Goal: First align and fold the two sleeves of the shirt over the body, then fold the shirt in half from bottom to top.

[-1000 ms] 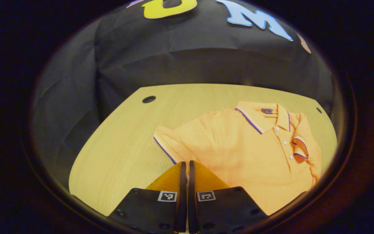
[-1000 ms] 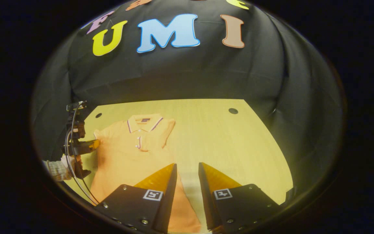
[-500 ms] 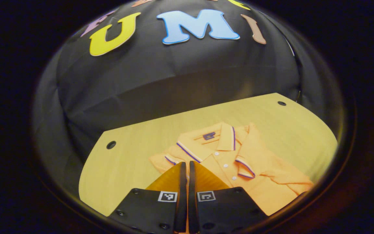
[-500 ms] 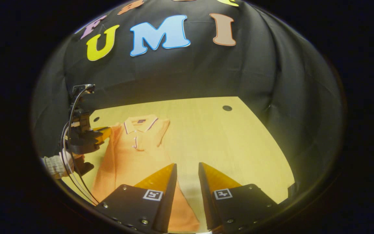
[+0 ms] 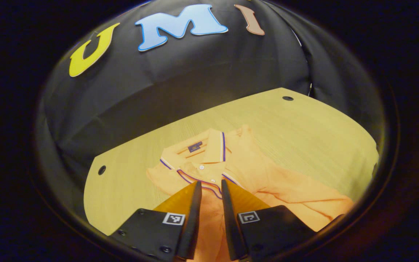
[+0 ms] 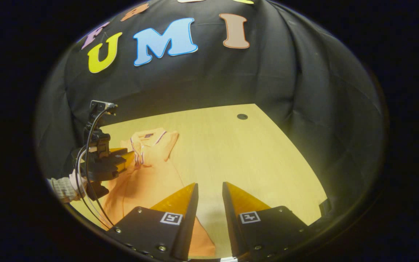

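Observation:
An orange polo shirt [image 5: 278, 183] with a striped collar [image 5: 204, 151] lies on the wooden table [image 5: 304, 127]. Both sleeves are folded in over the chest, and their striped cuffs [image 5: 199, 179] meet below the buttons. My left gripper [image 5: 211, 186] hovers open just over those cuffs, with nothing between its fingers. In the right gripper view the shirt [image 6: 147, 178] lies at the left, and the left gripper [image 6: 125, 159] sits over its chest, held by a hand [image 6: 66, 187]. My right gripper [image 6: 209, 187] is open above the shirt's lower right edge and holds nothing.
Round holes mark the table's far corners [image 5: 287, 98] [image 5: 102, 169] [image 6: 242, 116]. Bare wood [image 6: 253, 156] stretches right of the shirt. Black cloth walls close in the back and sides. Cables [image 6: 86, 153] trail from the left gripper.
My left gripper carried the sleeve across onto the chest, then opened and let it go. The right gripper stayed open and hardly moved.

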The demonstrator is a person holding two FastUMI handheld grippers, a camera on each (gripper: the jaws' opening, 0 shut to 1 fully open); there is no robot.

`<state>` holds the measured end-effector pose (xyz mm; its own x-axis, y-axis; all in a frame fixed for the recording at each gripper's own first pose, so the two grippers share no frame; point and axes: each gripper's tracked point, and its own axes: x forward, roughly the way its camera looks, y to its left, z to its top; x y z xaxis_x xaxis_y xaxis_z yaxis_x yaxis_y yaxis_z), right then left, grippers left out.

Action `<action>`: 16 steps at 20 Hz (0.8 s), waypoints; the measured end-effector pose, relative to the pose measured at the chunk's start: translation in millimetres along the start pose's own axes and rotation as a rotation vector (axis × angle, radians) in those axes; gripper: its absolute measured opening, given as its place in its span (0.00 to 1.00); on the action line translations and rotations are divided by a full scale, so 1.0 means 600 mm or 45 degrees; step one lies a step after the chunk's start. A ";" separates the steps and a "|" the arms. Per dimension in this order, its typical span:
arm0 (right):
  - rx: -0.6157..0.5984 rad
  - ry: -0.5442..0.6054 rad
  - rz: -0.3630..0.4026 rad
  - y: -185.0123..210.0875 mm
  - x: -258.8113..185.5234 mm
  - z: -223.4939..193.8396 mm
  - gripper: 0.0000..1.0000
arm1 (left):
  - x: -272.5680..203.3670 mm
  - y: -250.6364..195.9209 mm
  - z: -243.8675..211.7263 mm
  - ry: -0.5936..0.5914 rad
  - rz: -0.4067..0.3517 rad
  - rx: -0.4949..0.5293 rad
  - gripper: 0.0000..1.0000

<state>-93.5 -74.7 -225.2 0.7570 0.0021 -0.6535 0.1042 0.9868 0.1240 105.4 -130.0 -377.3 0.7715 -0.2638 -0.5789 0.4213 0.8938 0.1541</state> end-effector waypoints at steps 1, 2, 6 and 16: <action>0.004 0.002 0.003 -0.001 0.002 -0.002 0.43 | -0.002 -0.001 0.001 -0.001 -0.008 -0.011 0.58; 0.006 0.003 0.008 -0.001 0.003 -0.002 0.43 | -0.007 0.002 0.001 -0.004 -0.001 -0.017 0.61; -0.004 0.006 0.036 0.005 0.011 -0.002 0.42 | -0.036 0.016 0.004 -0.015 0.022 -0.077 0.70; -0.081 0.090 0.173 0.057 0.023 -0.060 0.42 | -0.192 0.074 -0.076 0.015 0.109 -0.234 0.80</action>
<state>-102.6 -34.8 -256.6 0.7136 0.1454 -0.6853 -0.0386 0.9849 0.1688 13.4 -43.4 -340.2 0.7949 -0.1806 -0.5793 0.2591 0.9643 0.0548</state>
